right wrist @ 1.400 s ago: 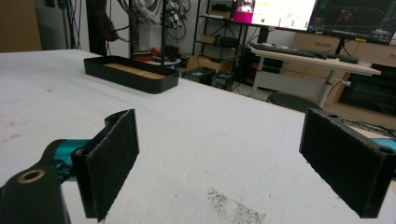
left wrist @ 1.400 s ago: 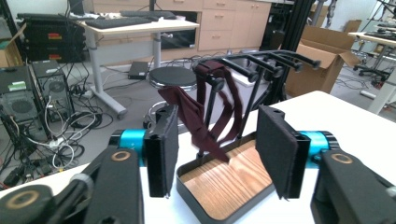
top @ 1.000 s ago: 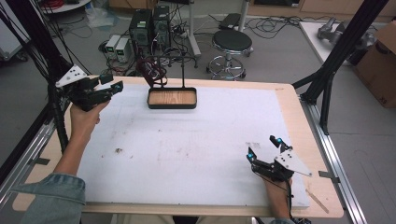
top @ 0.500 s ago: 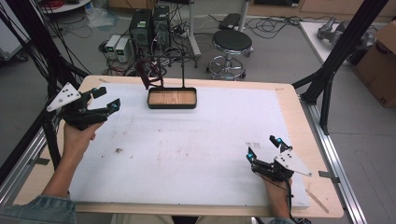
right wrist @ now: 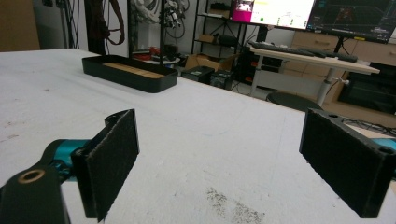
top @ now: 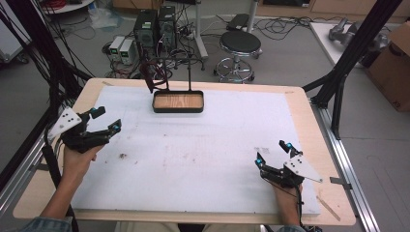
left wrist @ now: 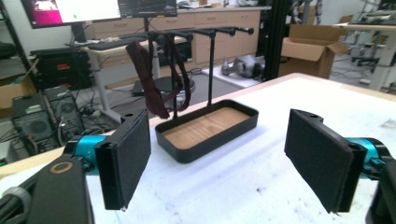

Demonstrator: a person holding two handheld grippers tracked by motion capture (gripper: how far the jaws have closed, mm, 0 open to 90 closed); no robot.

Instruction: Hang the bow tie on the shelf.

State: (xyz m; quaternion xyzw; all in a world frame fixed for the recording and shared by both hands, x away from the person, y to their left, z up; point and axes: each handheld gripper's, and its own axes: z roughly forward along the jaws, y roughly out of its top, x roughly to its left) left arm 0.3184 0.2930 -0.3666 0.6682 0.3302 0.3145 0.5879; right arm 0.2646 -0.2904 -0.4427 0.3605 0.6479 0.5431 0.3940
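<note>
Since the earlier frames our left gripper has pulled back and down toward the table's left edge, away from the rack; our right gripper hasn't budged, parked near the front right.

Both sets of jaws stand wide apart, nothing between them. In the left gripper view the pads frame the tray stand straight ahead, so we judge the left is lined up for a reach at it; the right just waits out of the way.

The stand sits at the far middle of the table, well apart from both grippers. Tray is a black rounded-corner rectangle with a low wall and a wood-grain floor. Thin black posts rise from it to a crossbar with pegs. A dark reddish-brown strap hangs looped off the bar, limp, ends dangling just over the tray's near corner. Looks soft, like fabric or leather; can't tell which.

Table cover is white, matte, with scuffs and a few dark specks. Gripper pads are flat, black, fuzzy foam-like rectangles on teal mounts.
</note>
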